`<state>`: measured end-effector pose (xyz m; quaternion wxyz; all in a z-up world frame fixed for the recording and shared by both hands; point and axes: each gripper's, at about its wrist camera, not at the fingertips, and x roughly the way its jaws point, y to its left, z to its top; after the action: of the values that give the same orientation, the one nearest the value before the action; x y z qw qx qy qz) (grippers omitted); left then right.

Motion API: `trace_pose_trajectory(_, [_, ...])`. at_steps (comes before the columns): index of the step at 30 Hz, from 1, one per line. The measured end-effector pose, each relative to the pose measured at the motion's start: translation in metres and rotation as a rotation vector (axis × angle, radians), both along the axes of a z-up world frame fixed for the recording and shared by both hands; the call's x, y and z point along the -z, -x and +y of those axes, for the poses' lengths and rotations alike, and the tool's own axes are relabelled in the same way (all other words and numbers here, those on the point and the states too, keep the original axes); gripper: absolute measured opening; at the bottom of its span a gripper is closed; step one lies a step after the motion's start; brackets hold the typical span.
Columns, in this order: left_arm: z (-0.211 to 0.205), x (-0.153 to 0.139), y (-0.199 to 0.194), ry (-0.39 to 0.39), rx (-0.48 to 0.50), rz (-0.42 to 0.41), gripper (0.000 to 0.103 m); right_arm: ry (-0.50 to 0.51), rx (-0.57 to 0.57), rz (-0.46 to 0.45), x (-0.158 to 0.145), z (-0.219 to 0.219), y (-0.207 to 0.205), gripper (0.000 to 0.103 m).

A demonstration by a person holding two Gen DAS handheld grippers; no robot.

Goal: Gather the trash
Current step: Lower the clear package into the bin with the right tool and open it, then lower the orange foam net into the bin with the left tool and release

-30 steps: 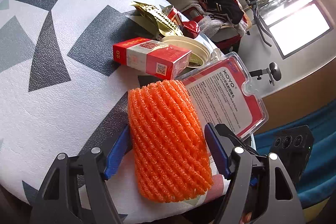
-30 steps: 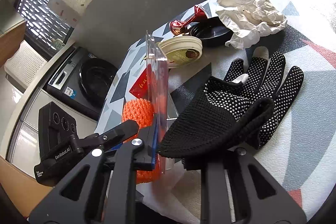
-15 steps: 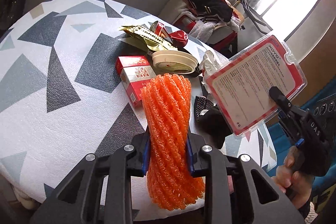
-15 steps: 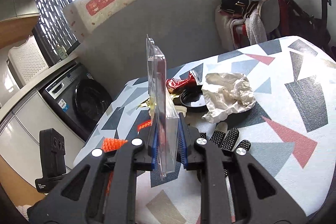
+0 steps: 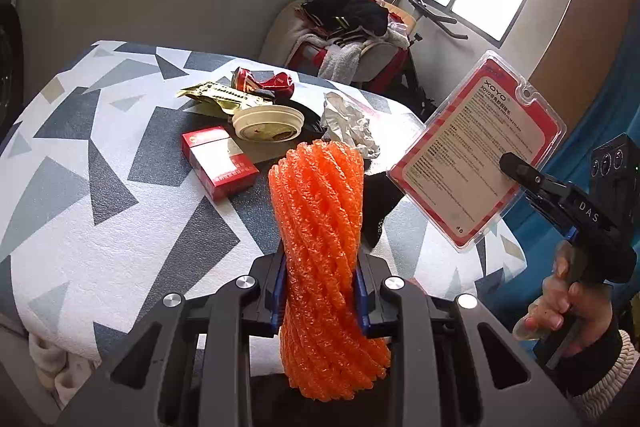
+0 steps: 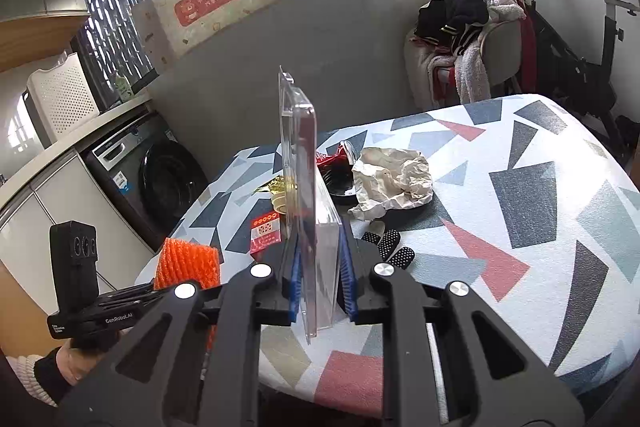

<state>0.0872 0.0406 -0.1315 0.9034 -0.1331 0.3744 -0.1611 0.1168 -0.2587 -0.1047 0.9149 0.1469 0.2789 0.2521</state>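
My left gripper (image 5: 320, 291) is shut on an orange foam net sleeve (image 5: 320, 211) and holds it upright above the table's near edge; the sleeve also shows in the right wrist view (image 6: 188, 263). My right gripper (image 6: 318, 279) is shut on a clear plastic blister pack (image 6: 304, 179) with a red card, held on edge above the table; it shows at the right of the left wrist view (image 5: 476, 159). On the table lie a red cigarette box (image 5: 218, 163), a round paper lid (image 5: 266, 123), a gold wrapper (image 5: 216, 95), a crushed red can (image 5: 264, 83) and crumpled white paper (image 6: 394, 183).
The patterned table (image 6: 540, 211) also holds a black dotted glove (image 6: 390, 245) and a black dish (image 6: 340, 183). A chair piled with clothes (image 6: 468, 39) and an exercise bike (image 6: 576, 63) stand behind. A washing machine (image 6: 160, 175) is at the left.
My left gripper closed on the orange sleeve and lifted it off the table. My right gripper lifted the blister pack clear of the glove and rose higher.
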Motion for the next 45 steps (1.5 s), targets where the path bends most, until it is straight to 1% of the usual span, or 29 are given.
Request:
trace_pose_trajectory(2, [-0.006, -0.001, 0.012, -0.010, 0.014, -0.005, 0.026, 0.003, -0.001, -0.003, -0.002, -0.008, 0.012, 0.020])
trace_pose_trajectory(7, [-0.014, -0.002, 0.038, -0.027, 0.026, -0.013, 0.026, 0.044, -0.063, 0.014, 0.000, -0.013, 0.040, 0.020])
trace_pose_trajectory(10, [-0.015, -0.001, 0.052, -0.030, 0.021, -0.014, 0.026, 0.073, -0.100, 0.042, 0.010, -0.009, 0.059, 0.020])
trace_pose_trajectory(15, [-0.014, 0.002, 0.069, -0.033, 0.015, -0.007, 0.026, 0.089, -0.152, 0.097, 0.031, -0.004, 0.082, 0.020])
trace_pose_trajectory(17, [-0.013, 0.003, 0.074, -0.030, 0.009, -0.006, 0.026, 0.102, -0.191, 0.130, 0.041, 0.003, 0.087, 0.020])
trace_pose_trajectory(20, [-0.011, 0.005, 0.081, -0.025, 0.000, -0.013, 0.026, 0.159, -0.245, 0.187, 0.058, 0.017, 0.093, 0.020])
trace_pose_trajectory(25, [-0.012, 0.012, 0.089, -0.046, 0.011, -0.010, 0.026, 0.227, -0.296, 0.278, 0.089, 0.035, 0.097, 0.020])
trace_pose_trajectory(31, [-0.011, 0.020, 0.093, -0.050, 0.014, 0.001, 0.026, 0.289, -0.338, 0.347, 0.114, 0.052, 0.102, 0.020])
trace_pose_trajectory(35, [-0.010, 0.023, 0.092, -0.048, 0.016, 0.007, 0.026, 0.312, -0.337, 0.367, 0.122, 0.055, 0.102, 0.020])
trace_pose_trajectory(37, [-0.011, 0.024, 0.092, -0.049, 0.019, 0.008, 0.026, 0.310, -0.329, 0.375, 0.124, 0.054, 0.101, 0.023])
trace_pose_trajectory(38, [-0.011, 0.024, 0.092, -0.051, 0.023, 0.008, 0.026, 0.308, -0.320, 0.374, 0.125, 0.052, 0.101, 0.027])
trace_pose_trajectory(39, [-0.012, 0.025, 0.092, -0.054, 0.027, 0.007, 0.026, 0.303, -0.317, 0.378, 0.125, 0.051, 0.100, 0.035])
trace_pose_trajectory(41, [-0.015, 0.025, 0.093, -0.068, 0.040, 0.004, 0.026, 0.288, -0.316, 0.375, 0.124, 0.049, 0.099, 0.042])
trace_pose_trajectory(43, [-0.017, 0.026, 0.093, -0.098, 0.054, -0.003, 0.026, 0.271, -0.318, 0.351, 0.118, 0.046, 0.099, 0.045])
trace_pose_trajectory(45, [-0.018, 0.027, 0.094, -0.112, 0.078, -0.011, 0.026, 0.263, -0.307, 0.297, 0.109, 0.041, 0.098, 0.062])
